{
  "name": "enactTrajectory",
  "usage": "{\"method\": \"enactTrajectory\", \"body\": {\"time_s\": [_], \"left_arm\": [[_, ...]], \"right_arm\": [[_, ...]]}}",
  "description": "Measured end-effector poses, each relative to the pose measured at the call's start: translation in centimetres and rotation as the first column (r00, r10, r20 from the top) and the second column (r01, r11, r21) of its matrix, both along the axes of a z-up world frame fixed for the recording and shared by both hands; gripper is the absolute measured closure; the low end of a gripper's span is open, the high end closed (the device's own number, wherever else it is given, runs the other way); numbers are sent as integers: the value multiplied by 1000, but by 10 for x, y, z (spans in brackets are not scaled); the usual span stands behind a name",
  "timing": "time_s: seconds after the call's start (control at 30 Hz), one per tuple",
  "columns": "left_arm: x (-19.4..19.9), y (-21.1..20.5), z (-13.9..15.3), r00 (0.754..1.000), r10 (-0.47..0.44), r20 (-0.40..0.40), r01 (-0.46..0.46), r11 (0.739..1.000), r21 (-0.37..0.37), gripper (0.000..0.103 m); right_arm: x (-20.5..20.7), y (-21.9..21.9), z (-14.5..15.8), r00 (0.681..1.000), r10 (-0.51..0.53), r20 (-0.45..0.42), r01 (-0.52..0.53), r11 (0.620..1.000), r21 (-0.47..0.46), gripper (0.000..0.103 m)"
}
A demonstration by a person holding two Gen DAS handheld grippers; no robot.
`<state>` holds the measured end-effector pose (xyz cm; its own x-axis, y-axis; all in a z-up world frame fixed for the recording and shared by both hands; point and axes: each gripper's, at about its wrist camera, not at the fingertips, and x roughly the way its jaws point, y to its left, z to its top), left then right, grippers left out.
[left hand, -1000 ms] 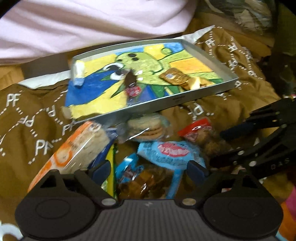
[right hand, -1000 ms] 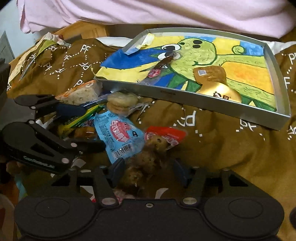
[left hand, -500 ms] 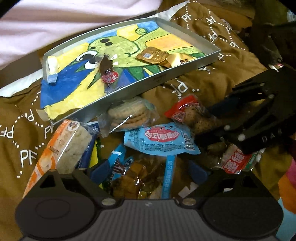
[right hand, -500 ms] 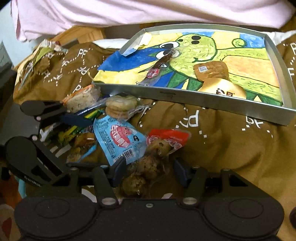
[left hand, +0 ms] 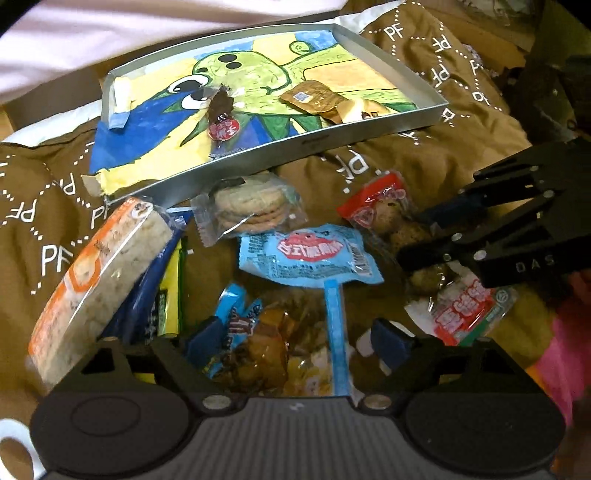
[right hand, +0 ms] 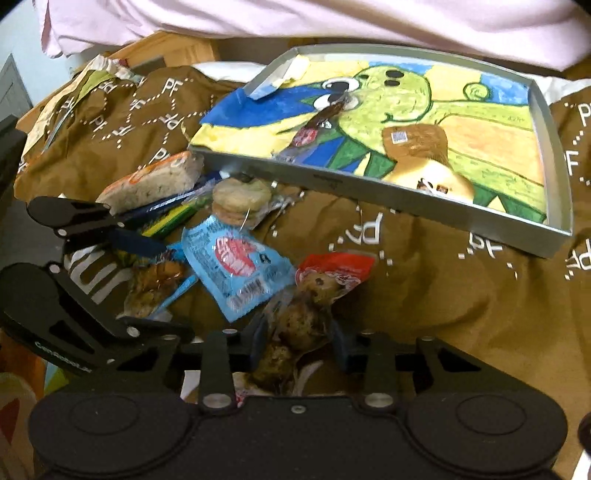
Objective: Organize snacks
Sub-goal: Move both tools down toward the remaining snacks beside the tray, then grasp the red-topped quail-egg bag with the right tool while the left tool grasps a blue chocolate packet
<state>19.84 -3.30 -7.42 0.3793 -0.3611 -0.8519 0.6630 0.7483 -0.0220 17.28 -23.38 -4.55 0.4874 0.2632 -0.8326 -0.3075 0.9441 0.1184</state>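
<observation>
A silver tray [left hand: 306, 146] [right hand: 369, 192] lined with a green cartoon drawing lies on the brown cloth. It holds a dark candy with a red label [left hand: 221, 118] and two brown packets [left hand: 314, 98]. In front of it is a heap of loose snacks. My right gripper [right hand: 299, 341] [left hand: 424, 238] is shut on a clear cookie bag with a red top [right hand: 310, 314] [left hand: 380, 214]. My left gripper [left hand: 299, 341] [right hand: 147, 284] stands open, its pads either side of a clear packet of brown sweets [left hand: 266, 350].
The heap also holds an orange rice-cracker pack [left hand: 99, 280], a round-biscuit packet [left hand: 251, 210], a light-blue packet [left hand: 310, 254] and a red-and-white packet [left hand: 465, 310]. Pink fabric [right hand: 295, 18] lies behind the tray. Bare brown cloth [right hand: 461, 295] spreads to the right of the heap.
The right gripper's fingers have drawn in and now pinch the red-topped cookie bag. The left gripper has shifted over the heap and stayed open.
</observation>
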Motion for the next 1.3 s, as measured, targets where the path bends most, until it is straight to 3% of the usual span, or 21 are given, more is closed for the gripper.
{"method": "enactTrajectory", "body": {"time_s": [0.17, 0.33, 0.4, 0.57, 0.63, 0.8, 0.83, 1.13, 1.3], "left_arm": [[2, 2, -4, 996, 60, 59, -62, 997, 39, 12], [8, 5, -13, 998, 59, 32, -60, 998, 11, 10], [7, 7, -13, 997, 62, 39, -62, 998, 1, 12], [-2, 8, -7, 991, 115, 64, -115, 993, -5, 25], [-8, 9, -2, 986, 149, 70, -149, 989, -7, 35], [-30, 9, 7, 971, 218, 97, -218, 976, -9, 48], [-33, 9, 9, 969, 226, 101, -227, 974, -8, 49], [-59, 16, 24, 925, 343, 164, -341, 939, -40, 53], [-68, 14, 30, 905, 361, 225, -355, 932, -68, 53]], "right_arm": [[0, -3, -5, 1000, 3, -3, -3, 1000, 29, 55], [1, 6, -14, 999, 35, 11, -35, 999, 1, 43], [2, 11, -16, 998, 53, 19, -52, 998, -23, 43], [-3, 13, -12, 998, 54, 31, -53, 998, -30, 53], [-8, 16, -11, 997, 57, 44, -55, 998, -39, 54], [-20, 25, -3, 994, 79, 73, -75, 995, -61, 59], [-23, 26, -1, 994, 80, 78, -75, 995, -60, 67], [-46, 21, 11, 992, 60, 111, -57, 998, -35, 68], [-56, 23, 23, 983, 58, 172, -56, 998, -16, 73]]}}
